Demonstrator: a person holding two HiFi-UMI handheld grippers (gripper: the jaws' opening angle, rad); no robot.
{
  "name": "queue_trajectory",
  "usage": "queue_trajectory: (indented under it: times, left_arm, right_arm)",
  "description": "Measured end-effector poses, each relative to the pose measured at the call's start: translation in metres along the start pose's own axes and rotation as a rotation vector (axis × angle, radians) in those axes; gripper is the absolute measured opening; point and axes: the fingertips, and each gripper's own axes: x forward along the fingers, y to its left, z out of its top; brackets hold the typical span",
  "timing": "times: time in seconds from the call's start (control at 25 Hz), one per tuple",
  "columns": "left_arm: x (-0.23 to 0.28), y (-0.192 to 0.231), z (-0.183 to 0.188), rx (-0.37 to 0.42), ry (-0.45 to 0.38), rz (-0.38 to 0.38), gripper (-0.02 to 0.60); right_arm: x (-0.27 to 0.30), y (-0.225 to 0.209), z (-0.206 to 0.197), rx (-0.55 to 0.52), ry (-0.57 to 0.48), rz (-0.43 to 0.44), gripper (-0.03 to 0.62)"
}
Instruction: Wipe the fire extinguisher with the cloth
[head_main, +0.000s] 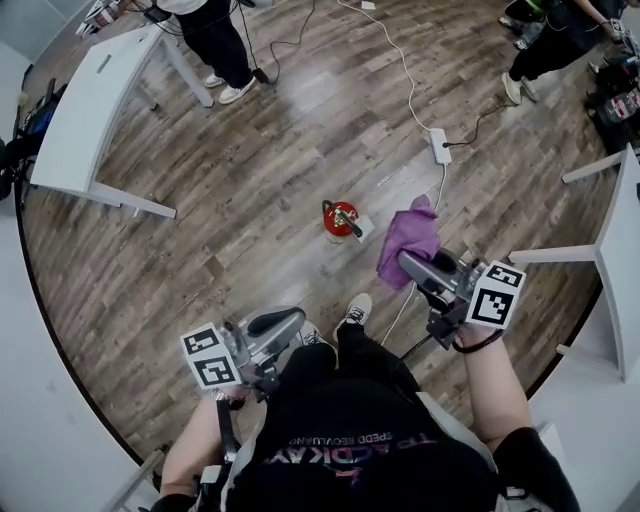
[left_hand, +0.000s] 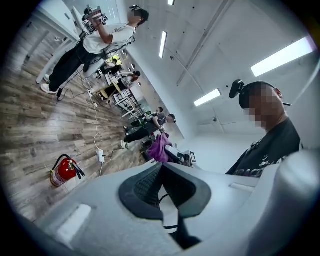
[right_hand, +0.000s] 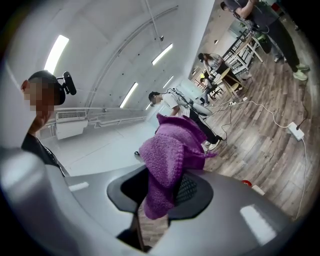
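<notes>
**A:** What are the fingers (right_hand: 192, 191) of the right gripper (right_hand: 161, 187) doing?

**B:** They're clamped on a fuzzy purple knitted cloth (right_hand: 167, 155), which bunches up above them.

**A:** And the left gripper (left_hand: 161, 186)?

**B:** Its fingers (left_hand: 142, 187) are pressed together with nothing between them.

**A:** Where's the extinguisher?

**B:** The small red fire extinguisher (head_main: 340, 218), with its black hose, stands upright on the wood-plank floor (head_main: 250, 180). It's ahead of the person's shoes, and the cloth hangs clear of it, just to its right.

**A:** Any writing?

**B:** Its label is too small to read. The pale print on the black shirt (head_main: 350, 430) is upside down and blurred.
</notes>
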Motion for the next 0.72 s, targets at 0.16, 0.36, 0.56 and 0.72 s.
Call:
queue_trajectory:
  times: [0.16, 0.36, 0.56, 0.72]
  left_arm:
    - [-0.019, -0.002, -0.013, -0.009, 0.004, -0.003, -0.005]
    - [-0.045, 0.005, -0.026, -0.006, -0.026, 0.013, -0.005]
    - [-0.050, -0.018, -0.025, 0.025, -0.073, 0.013, -0.005]
    - [-0.044, -0.023, -0.024, 0.070, -0.097, 0.054, -0.005]
  right_arm:
    - [0.001, 0.011, -0.010, -0.008, -0.003, -0.022, 0.101]
    - [0.000, 0.031, -0.031, -0.044, 0.024, -0.034, 0.101]
    - [-0.009, 0.044, -0.036, -0.058, 0.053, -0.008, 0.101]
    - [-0.010, 0.031, -0.022, -0.077, 0.084, 0.026, 0.101]
